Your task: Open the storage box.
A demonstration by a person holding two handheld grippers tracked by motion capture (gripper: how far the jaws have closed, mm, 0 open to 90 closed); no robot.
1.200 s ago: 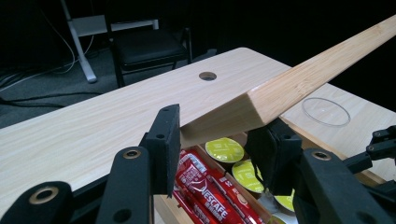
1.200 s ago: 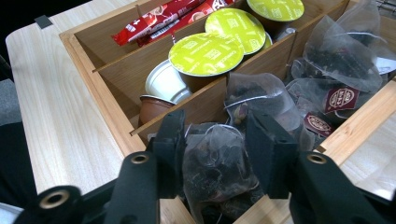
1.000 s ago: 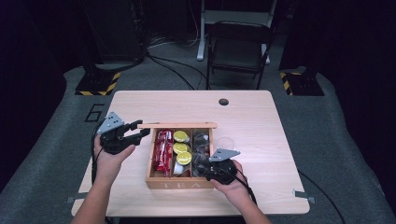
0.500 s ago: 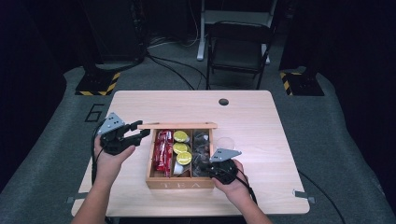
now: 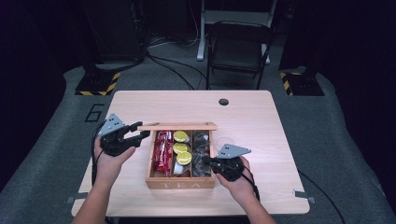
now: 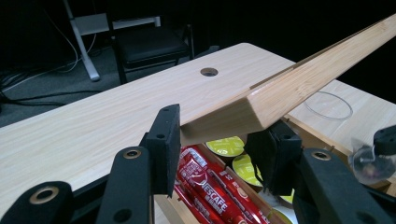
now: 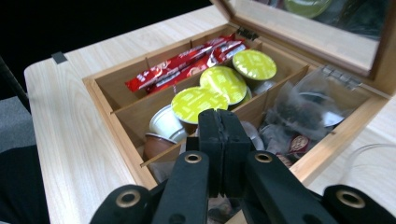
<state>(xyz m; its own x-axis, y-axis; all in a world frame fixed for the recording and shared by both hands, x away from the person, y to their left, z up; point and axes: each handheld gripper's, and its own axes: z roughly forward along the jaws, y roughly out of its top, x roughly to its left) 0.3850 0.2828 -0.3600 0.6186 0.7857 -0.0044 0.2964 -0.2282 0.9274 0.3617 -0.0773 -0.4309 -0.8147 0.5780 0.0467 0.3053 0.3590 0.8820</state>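
We hold the lid [image 6: 299,88] up with the left claw [image 5: 135,136], clamped on its corner at 9 o'clock of the box [image 5: 180,183], so the compartments stay reachable. The right claw [image 7: 223,140] has just been closing and now sits pressed together over the 3 o'clock compartment; whether it pinches a sachet [image 7: 303,112] we cannot tell. The box sits mid-worktop [image 5: 261,116].

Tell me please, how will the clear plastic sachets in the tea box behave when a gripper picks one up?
The clear sachets look crinkled and thin, so probably light and floppy, sagging from the pinch. Their glossy film may slip between the pads. They lie piled in one compartment of the wooden box, so a neighbour may lift too.
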